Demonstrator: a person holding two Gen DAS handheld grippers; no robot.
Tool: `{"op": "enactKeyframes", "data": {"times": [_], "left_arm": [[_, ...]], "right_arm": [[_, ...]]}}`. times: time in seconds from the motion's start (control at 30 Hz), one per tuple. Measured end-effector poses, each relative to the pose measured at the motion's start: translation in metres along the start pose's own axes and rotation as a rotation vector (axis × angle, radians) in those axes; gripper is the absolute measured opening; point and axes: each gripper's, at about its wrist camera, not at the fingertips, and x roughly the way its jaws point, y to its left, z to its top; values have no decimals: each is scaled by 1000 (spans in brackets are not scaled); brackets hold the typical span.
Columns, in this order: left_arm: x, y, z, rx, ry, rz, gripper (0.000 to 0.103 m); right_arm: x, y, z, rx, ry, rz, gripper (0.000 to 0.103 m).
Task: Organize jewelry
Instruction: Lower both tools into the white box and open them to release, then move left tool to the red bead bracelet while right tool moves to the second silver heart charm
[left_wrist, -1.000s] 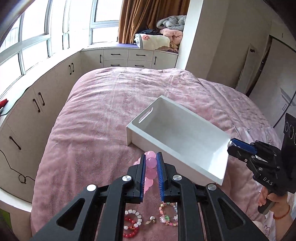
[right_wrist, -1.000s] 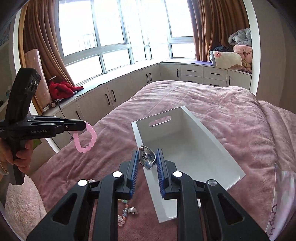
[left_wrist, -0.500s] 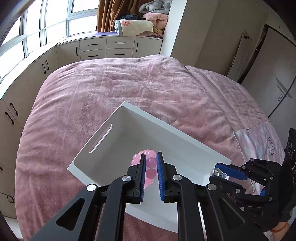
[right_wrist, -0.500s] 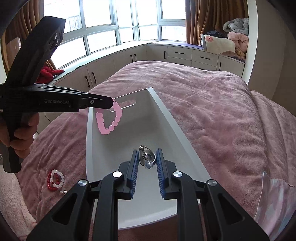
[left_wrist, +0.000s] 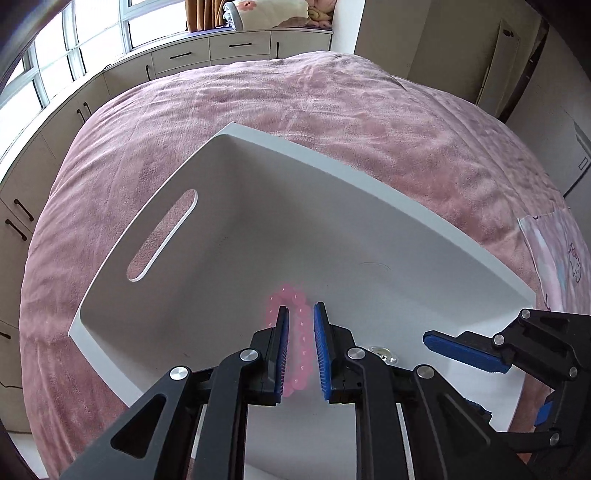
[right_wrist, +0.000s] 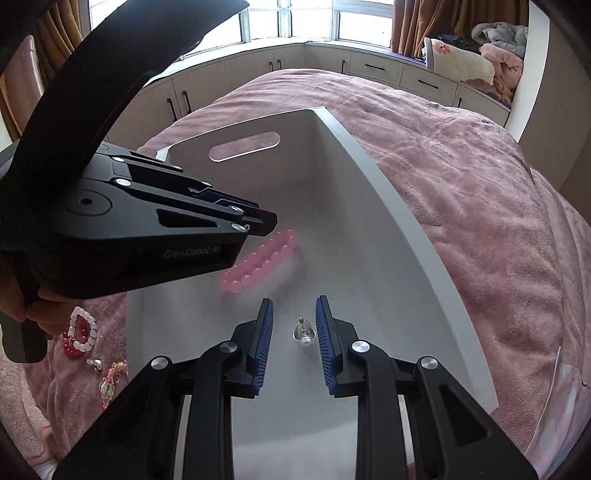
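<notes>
At the left of the right wrist view, a red-and-white bracelet (right_wrist: 79, 332) and small charms (right_wrist: 109, 376) lie on the pink bedspread (right_wrist: 461, 184), outside the white tray (right_wrist: 388, 206). The left gripper (left_wrist: 299, 350), which half a second ago pinched the pink bead bracelet (right_wrist: 260, 266) above the tray, now has its fingers spread, the bracelet blurred between them over the tray floor at frame centre. Lower centre, the right gripper (right_wrist: 294, 343) has likewise parted its fingers; the silver pendant (right_wrist: 303, 332) it held sits loose between them, against the tray floor.
</notes>
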Motion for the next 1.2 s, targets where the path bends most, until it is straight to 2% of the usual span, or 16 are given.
{"op": "enactKeyframes", "data": {"times": [0.03, 0.13, 0.27, 0.4, 0.5, 0.6, 0.73, 0.83, 1.0, 1.2], "left_arm": [[-3, 2, -1, -3, -7, 2, 31], [-23, 8, -3, 5, -60, 9, 41], [-67, 16, -11, 26, -170, 14, 52], [-114, 27, -29, 37, -264, 8, 68], [-142, 34, -49, 62, -305, 39, 71], [-169, 41, -74, 76, -342, 72, 83], [-195, 54, -116, 70, -381, 110, 87], [-205, 68, -151, 37, -384, 132, 88], [-202, 101, -201, -60, -335, 128, 88], [-185, 128, -249, -156, -288, 134, 88]], "right_arm": [[-2, 1, 0, -4, -5, -5, 33], [-14, 4, 0, 0, -38, -9, 41], [-46, 7, -2, 21, -114, 1, 49], [-81, 19, -7, 36, -187, 22, 59], [-101, 35, -13, 21, -223, 39, 60], [-119, 55, -22, 7, -264, 57, 61], [-136, 83, -36, -17, -311, 81, 64], [-138, 104, -48, -48, -313, 109, 64], [-122, 138, -63, -135, -237, 129, 63], [-89, 162, -79, -197, -142, 80, 58]]}}
